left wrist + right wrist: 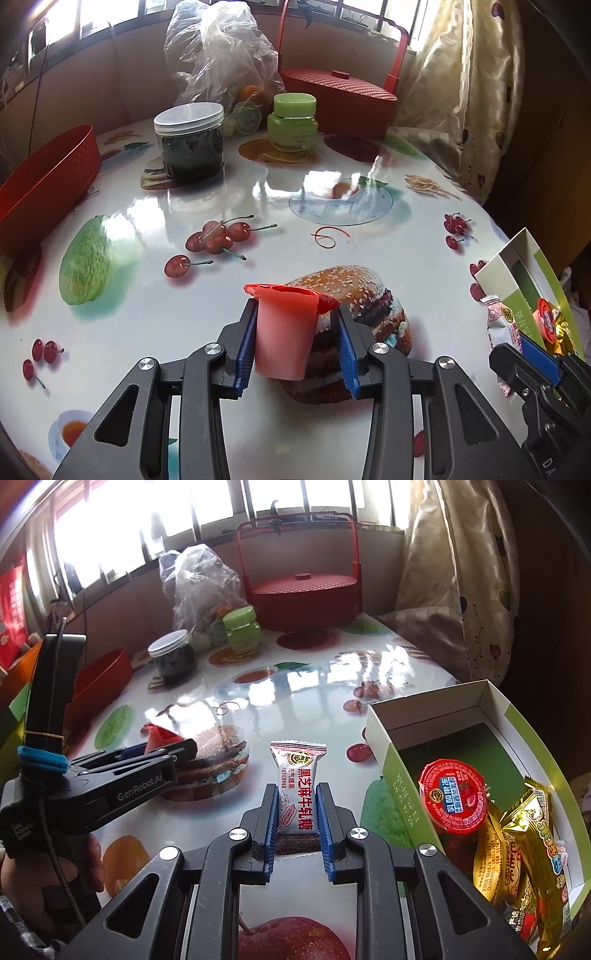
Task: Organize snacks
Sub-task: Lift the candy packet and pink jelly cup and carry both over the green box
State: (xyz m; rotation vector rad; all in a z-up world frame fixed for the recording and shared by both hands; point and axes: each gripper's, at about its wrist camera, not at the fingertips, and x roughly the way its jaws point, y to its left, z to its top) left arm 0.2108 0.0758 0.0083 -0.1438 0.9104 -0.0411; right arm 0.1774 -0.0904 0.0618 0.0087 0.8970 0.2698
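Box (391, 771): at the desk's right edge, already holding a red-lidded cup and gold packets.
Left tool (297, 332): part-open, clasping a pink jelly cup (284, 332).
Right tool (295, 812): nearly shut, pinching a white candy (297, 775), not yet boxed.

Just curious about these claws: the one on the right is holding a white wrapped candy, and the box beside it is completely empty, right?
Not quite. The right gripper does hold the white candy, but the box is not empty: the right wrist view shows a red-lidded jelly cup and gold-wrapped snacks inside.
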